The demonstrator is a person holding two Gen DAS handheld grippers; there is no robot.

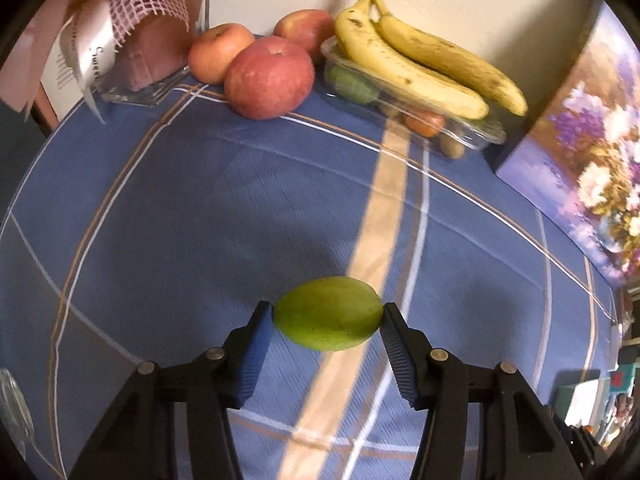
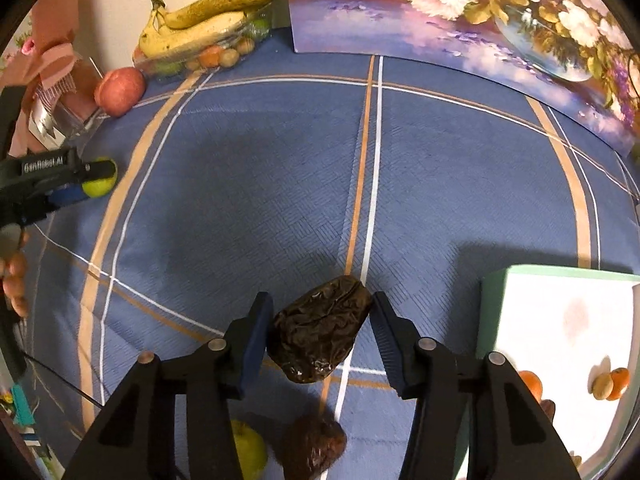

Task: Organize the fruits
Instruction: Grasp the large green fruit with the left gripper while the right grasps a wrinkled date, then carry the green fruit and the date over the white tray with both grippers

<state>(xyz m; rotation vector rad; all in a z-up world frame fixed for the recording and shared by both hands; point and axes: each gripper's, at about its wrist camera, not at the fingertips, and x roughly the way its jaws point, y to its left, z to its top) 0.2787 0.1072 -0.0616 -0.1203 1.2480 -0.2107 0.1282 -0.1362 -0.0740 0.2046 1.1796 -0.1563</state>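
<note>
- The blue plaid tablecloth (image 1: 160, 200) fills both views and everything is placed against it; tan and white stripes cross it
- Along the cloth's far right edge leans a flower painting (image 2: 480, 20), propped upright
- At the near right corner of the cloth sits a white tray with a green rim (image 2: 560, 320); small orange fruits (image 2: 618, 382) and a pale nut-like piece lie in it
- At the far edge of the cloth, two bananas (image 1: 408, 64) lie on top of a clear plastic box (image 1: 472, 132) of small fruits; just left of it, three red apples (image 1: 268, 76) cluster together, touching
- Far left corner of the cloth: a glass dish (image 1: 132, 96) with pink netting and a ribbon
- Right gripper (image 2: 320, 320) is down over the cloth's near middle; a dark wrinkled fruit (image 2: 320, 328) sits between its jaws, the left pad touching it, the right pad at its edge; whether it is truly clamped I cannot tell
- Left gripper (image 1: 328, 316), over the cloth's left side, has both pads pressed on a small green fruit (image 1: 328, 312); clamped
- Nearest the right-hand camera, another green fruit (image 2: 248, 452) and a brown one (image 2: 316, 444) rest on the cloth
</note>
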